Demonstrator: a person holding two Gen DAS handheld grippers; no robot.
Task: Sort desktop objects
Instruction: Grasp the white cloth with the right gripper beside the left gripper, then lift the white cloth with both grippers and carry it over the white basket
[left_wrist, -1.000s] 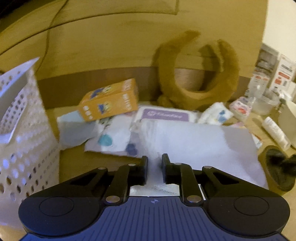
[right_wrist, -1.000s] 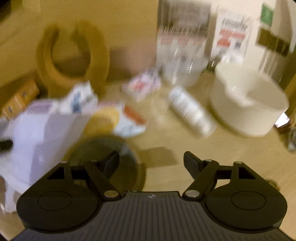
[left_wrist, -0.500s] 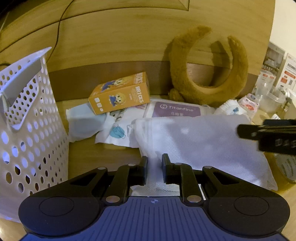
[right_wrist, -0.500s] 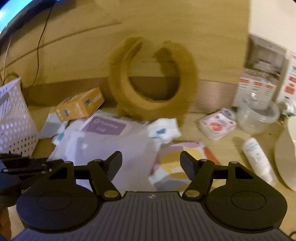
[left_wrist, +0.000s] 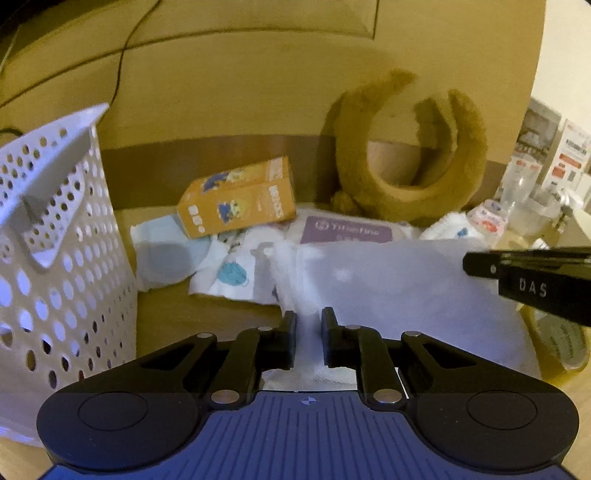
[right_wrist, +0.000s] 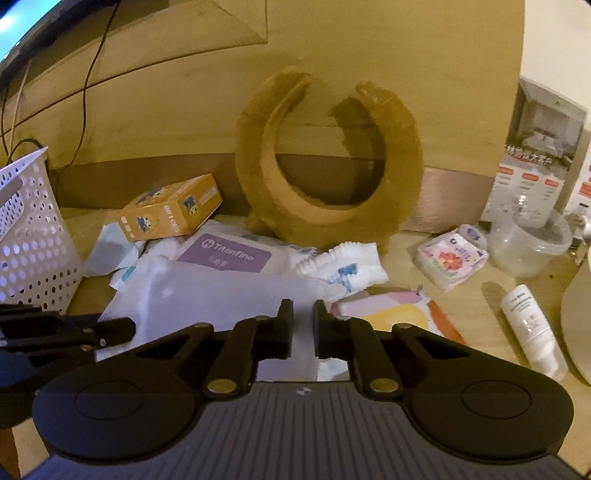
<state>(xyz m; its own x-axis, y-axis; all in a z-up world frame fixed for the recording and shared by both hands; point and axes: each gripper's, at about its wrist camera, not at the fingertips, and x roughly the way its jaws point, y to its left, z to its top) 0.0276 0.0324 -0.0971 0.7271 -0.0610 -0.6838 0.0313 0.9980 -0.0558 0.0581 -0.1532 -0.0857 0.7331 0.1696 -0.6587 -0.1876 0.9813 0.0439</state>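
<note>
Gripping the near edge of a white mesh pouch (left_wrist: 406, 288) at 6 o'clock, the left gripper (left_wrist: 308, 338) holds its jaws clenched on the fabric, which lies across the tabletop (left_wrist: 207, 314) clutter. At 9 o'clock in the left wrist view stands a perforated white basket (left_wrist: 55, 258); an orange box (left_wrist: 240, 203) sits at 11 o'clock, a brown plush ring (left_wrist: 406, 177) at 1 o'clock. The right gripper (right_wrist: 303, 328) is closing on the same pouch (right_wrist: 221, 295), fabric between its pads. Only the right wrist view shows the white tube (right_wrist: 532, 328) at 3 o'clock, the floral tissue pack (right_wrist: 450, 258), the clear tub (right_wrist: 532, 243) and a colourful card (right_wrist: 399, 314) beside the pouch.
</note>
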